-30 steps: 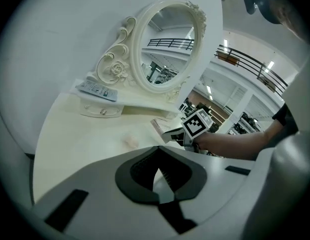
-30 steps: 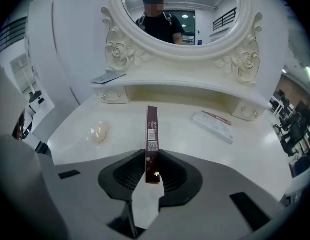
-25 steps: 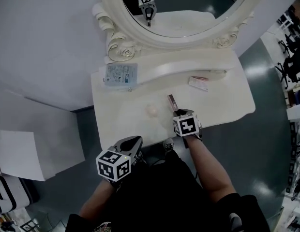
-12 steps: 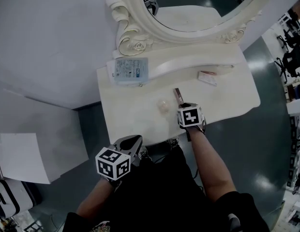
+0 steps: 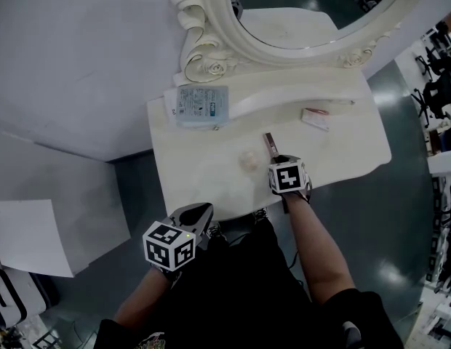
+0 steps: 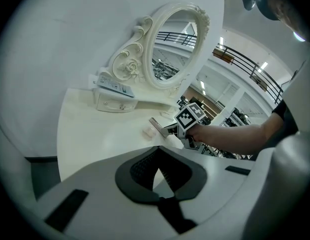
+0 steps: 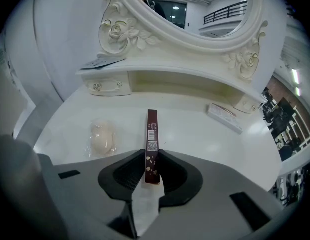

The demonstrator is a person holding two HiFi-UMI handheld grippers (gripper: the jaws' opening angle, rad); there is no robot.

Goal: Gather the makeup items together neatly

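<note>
The left gripper [image 5: 199, 214] hangs nearest the person, at the front left edge of the counter [image 5: 204, 174]. Its fingers are together with nothing between them. A little farther in, the right gripper [image 7: 152, 159] is over the counter's front. Its fingers are clamped on the near end of one slim dark red box [image 7: 152, 129]. The box points straight away toward the mirror, and I cannot tell whether its far end touches the counter.

One pale round puff [image 7: 102, 137] in a clear wrapper lies on the counter near the box's left side, apart from it. Farther back on the right lies one flat pale pack [image 7: 224, 118], well apart from both and just in front of the raised shelf [image 7: 185, 70].

One blue and white packet [image 5: 202, 105] sits on the shelf's left end. Under that end is one small drawer [image 7: 108, 87] with two knobs. A like shape under the right end is too small to make out.

One oval mirror [image 5: 305, 6] in a carved frame stands behind everything, its top cut off in every view. The print on the box and the packet is too small to read.
</note>
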